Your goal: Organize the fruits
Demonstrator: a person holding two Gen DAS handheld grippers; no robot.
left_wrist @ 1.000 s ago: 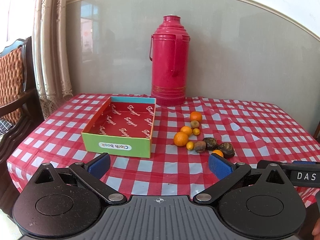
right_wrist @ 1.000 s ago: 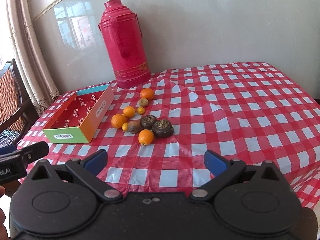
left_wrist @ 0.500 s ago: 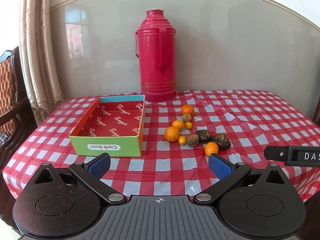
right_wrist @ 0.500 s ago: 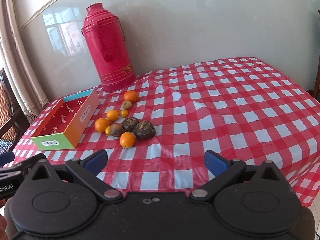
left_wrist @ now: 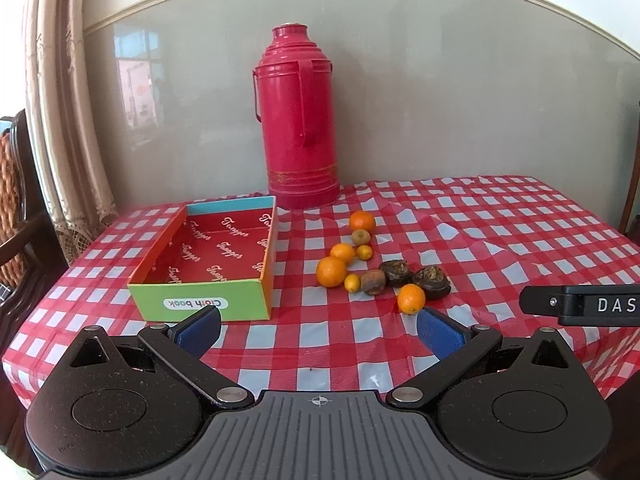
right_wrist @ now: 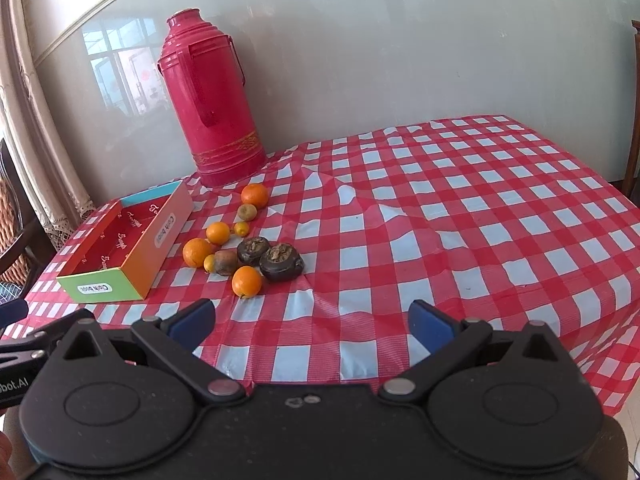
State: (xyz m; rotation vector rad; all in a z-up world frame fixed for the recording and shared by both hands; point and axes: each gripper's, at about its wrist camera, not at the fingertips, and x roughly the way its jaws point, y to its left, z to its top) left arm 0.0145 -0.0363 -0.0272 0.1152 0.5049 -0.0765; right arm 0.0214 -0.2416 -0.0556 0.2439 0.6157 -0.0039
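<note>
Several small oranges [left_wrist: 331,271] [right_wrist: 247,281] and dark brown fruits [left_wrist: 432,281] [right_wrist: 281,262] lie in a loose cluster on the red-checked tablecloth. An open cardboard box [left_wrist: 208,264] [right_wrist: 120,252] with a red inside stands left of them and holds nothing. My left gripper [left_wrist: 318,330] is open and empty, above the table's front edge, short of the fruits. My right gripper [right_wrist: 311,320] is open and empty, also near the front edge, with the nearest orange just ahead and left of it.
A tall red thermos [left_wrist: 298,136] [right_wrist: 210,100] stands at the back against the wall. A wooden chair [left_wrist: 16,208] and a curtain [left_wrist: 64,120] are at the left of the table. The right gripper's body [left_wrist: 584,305] shows at the right of the left wrist view.
Both grippers have drawn back and risen, so the table looks farther and lower. The fruits and box have not moved. Both grippers stay open.
</note>
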